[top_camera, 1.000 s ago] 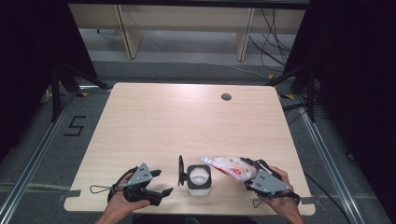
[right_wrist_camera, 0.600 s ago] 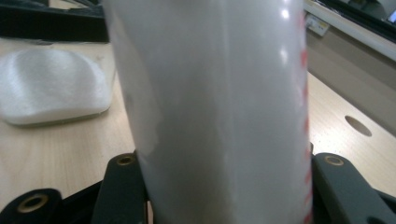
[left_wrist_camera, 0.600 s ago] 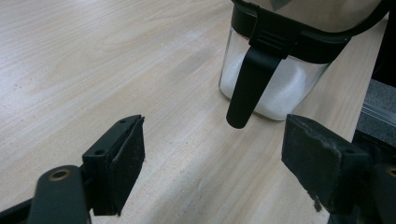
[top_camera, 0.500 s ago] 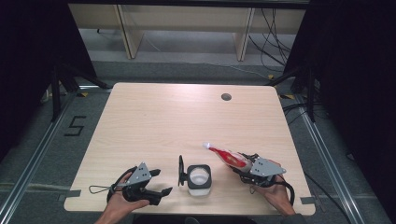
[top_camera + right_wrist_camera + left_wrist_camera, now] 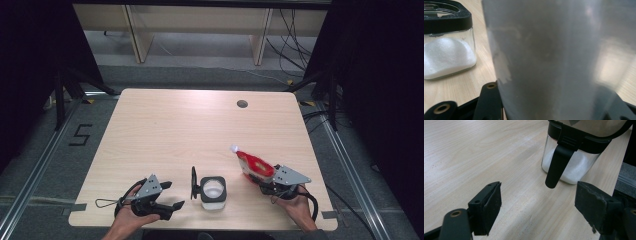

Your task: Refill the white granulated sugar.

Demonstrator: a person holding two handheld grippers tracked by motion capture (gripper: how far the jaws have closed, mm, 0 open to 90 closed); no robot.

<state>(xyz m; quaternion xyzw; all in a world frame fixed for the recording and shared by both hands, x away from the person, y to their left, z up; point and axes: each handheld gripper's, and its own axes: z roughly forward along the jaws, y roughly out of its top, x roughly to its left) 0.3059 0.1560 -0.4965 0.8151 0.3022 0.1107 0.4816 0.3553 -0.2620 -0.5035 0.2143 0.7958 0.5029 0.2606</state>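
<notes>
My right gripper (image 5: 265,178) is shut on a red and white pouch (image 5: 252,164) near the table's front right. The pouch's white cap (image 5: 233,148) points up and to the left. In the right gripper view the pouch (image 5: 554,60) is a grey blur held between the jaws. A square glass jar (image 5: 214,191) with a black rim holds white granules, and its lid (image 5: 193,182) hangs open on the left side. My left gripper (image 5: 172,195) rests open at the front left, pointing at the jar (image 5: 571,167), with nothing between its pads (image 5: 491,205).
The light wooden table (image 5: 200,130) has a round cable hole (image 5: 242,104) near its far right edge. Black curtains stand on both sides, and shelving legs and cables lie on the floor behind.
The right gripper has turned the pouch from its pale broad side to its red side, cap now pointing up-left, and has shifted slightly away from the table's front edge. The left gripper has stayed still.
</notes>
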